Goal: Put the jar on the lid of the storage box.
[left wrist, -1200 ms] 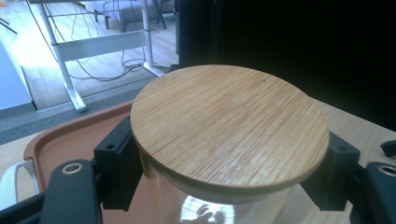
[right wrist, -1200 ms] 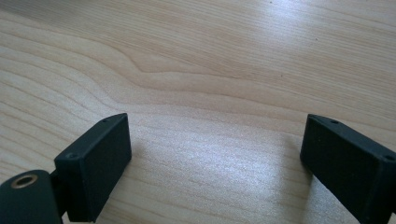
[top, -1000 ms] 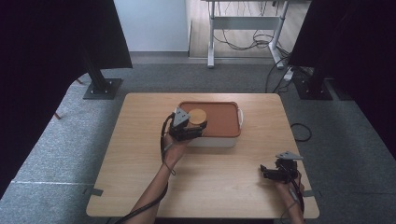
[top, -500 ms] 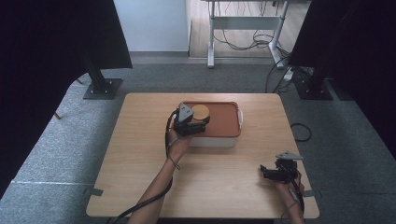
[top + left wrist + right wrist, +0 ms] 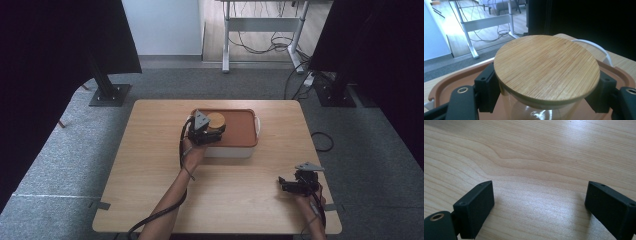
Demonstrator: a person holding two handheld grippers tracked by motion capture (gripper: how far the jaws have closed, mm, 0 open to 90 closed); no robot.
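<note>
A glass jar with a round bamboo lid (image 5: 546, 67) is held just under its lid between the black jaws of my left gripper (image 5: 546, 96). In the high view the jar (image 5: 216, 121) sits over the left part of the orange lid (image 5: 241, 131) of a white box, and the left gripper (image 5: 212, 133) reaches in from the box's near left side. I cannot tell whether the jar's base rests on the orange lid. My right gripper (image 5: 286, 184) lies near the table's front right, open, with only bare wood between its jaws (image 5: 539, 205).
The white box (image 5: 235, 151) stands at the table's back middle, with a white handle (image 5: 258, 125) on its right end. The wooden table (image 5: 150, 165) is bare on the left and in front. Black stands and cables are on the floor beyond the table.
My left gripper has shifted slightly to the right over the box with the jar in it. The right gripper has stayed where it was.
</note>
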